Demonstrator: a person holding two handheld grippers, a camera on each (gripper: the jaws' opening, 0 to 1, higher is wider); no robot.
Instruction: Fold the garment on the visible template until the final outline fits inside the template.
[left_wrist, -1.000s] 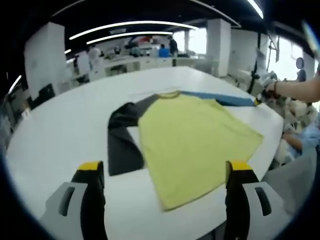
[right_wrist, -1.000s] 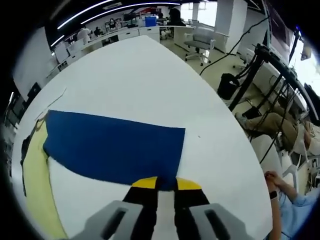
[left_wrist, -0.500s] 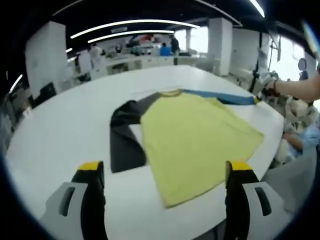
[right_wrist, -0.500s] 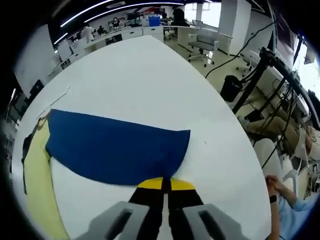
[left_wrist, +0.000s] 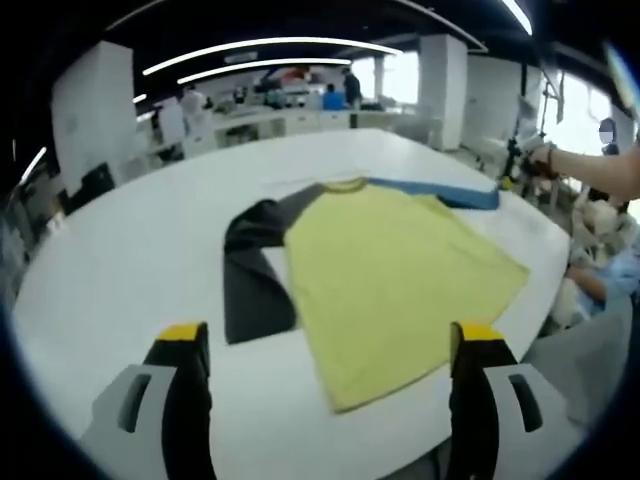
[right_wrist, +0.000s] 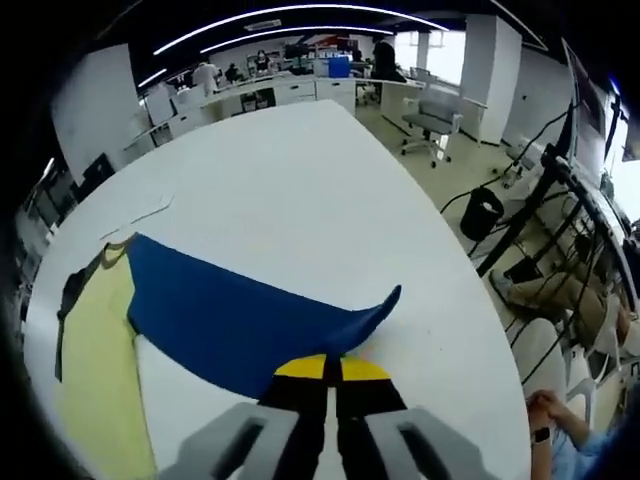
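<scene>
Compared with one second ago, we are seeing the blue sleeve (right_wrist: 250, 320) of the yellow short-bodied shirt (left_wrist: 395, 275) being lifted: its far cuff corner, which was lying flat, is now curling up into a point above the white round table (right_wrist: 290, 190). The right gripper (right_wrist: 331, 367) is pressing its yellow-tipped jaws together on the near edge of this sleeve, as before, and the camera is tilted further up, so more of the room is showing.

In the left gripper view almost nothing is changing. The left gripper (left_wrist: 330, 340) is hovering with its jaws spread wide apart, holding nothing, near the table edge. The shirt is lying flat in the middle of the table, with its dark grey sleeve (left_wrist: 255, 275) folded down beside the body. At the right of this view a person's hand (left_wrist: 545, 158) is raised higher than before.

The template is hard for us to make out; we are only seeing a pale outline near the collar. The sleeve edge inside the right jaws is hidden.
</scene>
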